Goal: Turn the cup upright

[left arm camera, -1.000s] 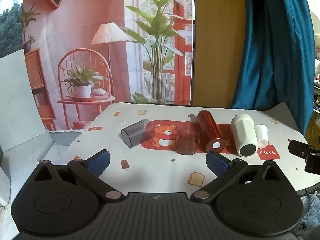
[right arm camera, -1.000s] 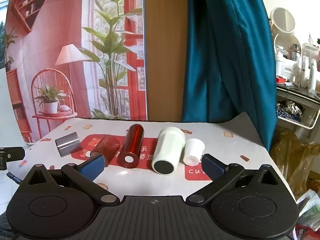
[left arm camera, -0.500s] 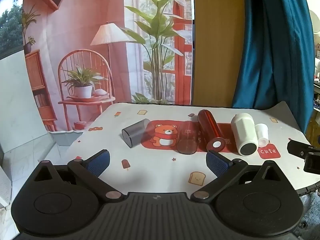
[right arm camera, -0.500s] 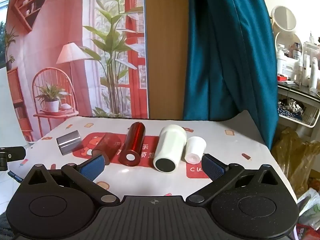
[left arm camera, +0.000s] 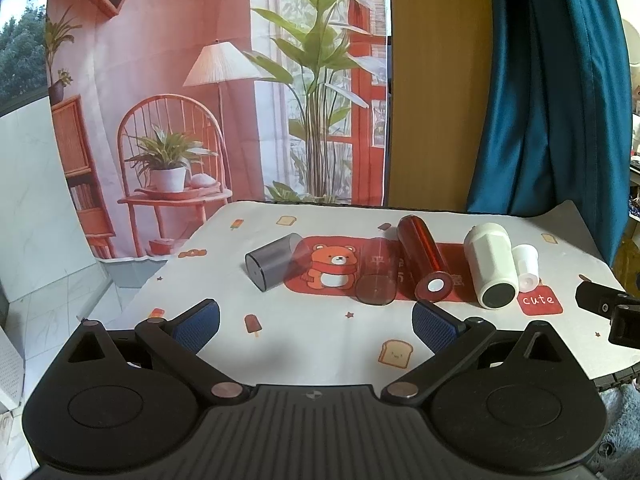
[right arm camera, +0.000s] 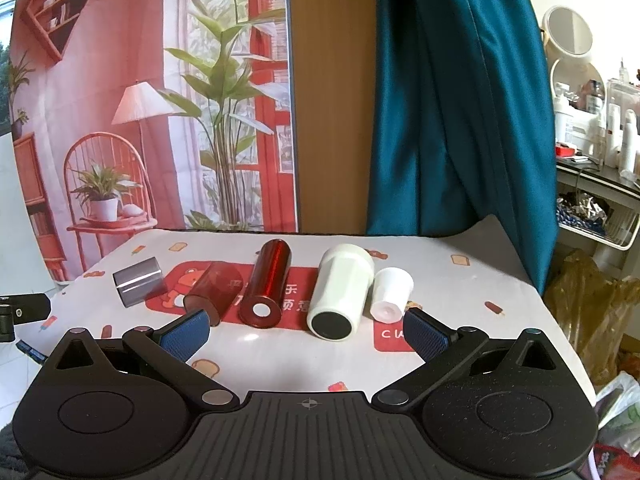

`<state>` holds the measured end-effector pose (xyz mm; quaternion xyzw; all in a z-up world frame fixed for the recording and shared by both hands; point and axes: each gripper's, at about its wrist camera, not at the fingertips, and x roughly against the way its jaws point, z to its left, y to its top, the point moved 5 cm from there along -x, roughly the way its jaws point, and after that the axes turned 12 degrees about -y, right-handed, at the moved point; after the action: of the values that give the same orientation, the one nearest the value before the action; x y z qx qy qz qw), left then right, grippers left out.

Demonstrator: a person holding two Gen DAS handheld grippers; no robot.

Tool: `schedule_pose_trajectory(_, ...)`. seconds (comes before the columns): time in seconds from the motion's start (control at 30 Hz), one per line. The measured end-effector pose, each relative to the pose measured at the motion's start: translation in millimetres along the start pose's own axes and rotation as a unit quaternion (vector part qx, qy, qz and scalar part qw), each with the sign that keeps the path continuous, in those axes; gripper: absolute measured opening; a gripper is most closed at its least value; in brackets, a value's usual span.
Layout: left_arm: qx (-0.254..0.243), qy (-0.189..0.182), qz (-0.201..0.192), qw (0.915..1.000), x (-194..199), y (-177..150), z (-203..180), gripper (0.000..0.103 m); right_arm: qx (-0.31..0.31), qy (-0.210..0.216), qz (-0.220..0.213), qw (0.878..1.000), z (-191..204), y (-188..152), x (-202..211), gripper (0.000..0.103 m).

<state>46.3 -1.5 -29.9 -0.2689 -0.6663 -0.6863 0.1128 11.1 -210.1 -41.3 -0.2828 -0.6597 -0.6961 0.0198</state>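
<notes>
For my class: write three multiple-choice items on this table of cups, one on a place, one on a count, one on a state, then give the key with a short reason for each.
1. Which cup lies farthest left on the table?
A. grey cup B. small white cup C. red cup

2. How many cups lie on the table?
A. three B. five C. seven

3. How are the cups placed?
A. upright B. stacked C. on their sides

Key: 1 A, the grey cup is at the left end of the row. 2 B, grey, clear brown cup, red cup, large white cup, small white cup. 3 C, every cup lies on its side; neither the left claw nor the right claw holds one.
</notes>
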Motion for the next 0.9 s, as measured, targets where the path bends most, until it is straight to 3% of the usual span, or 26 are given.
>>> schedule_pose_trajectory(0.9,0.000,0.000,0.000,1.0000,0.0,-0.8,-0.1,0.103,-0.003,0.001,0.007,1.000,1.2,-4.1,-1.4,0.103)
